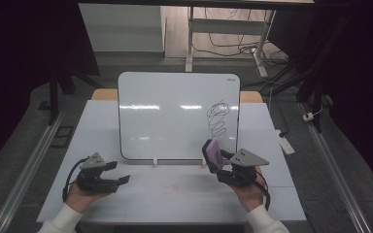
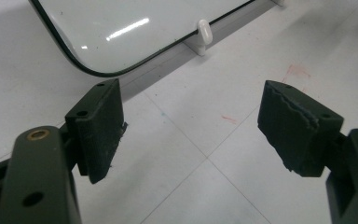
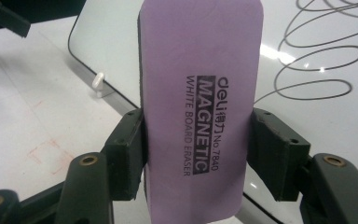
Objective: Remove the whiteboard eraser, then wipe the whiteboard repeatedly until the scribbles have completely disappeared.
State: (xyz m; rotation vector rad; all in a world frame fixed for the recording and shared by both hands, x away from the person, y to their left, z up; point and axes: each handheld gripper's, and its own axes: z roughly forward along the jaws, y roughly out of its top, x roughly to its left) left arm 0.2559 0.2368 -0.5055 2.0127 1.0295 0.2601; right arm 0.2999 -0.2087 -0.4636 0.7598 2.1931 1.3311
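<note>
- While its dark padded jaws clamp both long edges, the right gripper (image 3: 196,154) holds a purple whiteboard eraser (image 3: 200,93), a rounded slab with printed lettering.
- Just beyond it stands a glossy whiteboard (image 1: 175,116) with rounded corners, bearing a looping black scribble (image 1: 218,118).
- The left gripper (image 2: 191,130) hangs open over the matte white tabletop (image 2: 214,186), nothing between its worn pads.

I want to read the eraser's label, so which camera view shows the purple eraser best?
The right gripper view: the purple eraser stands close up between the right hand-held gripper pads, its printed label readable. The high view gives it small and tilted before the whiteboard. The left gripper view looks elsewhere.
</note>
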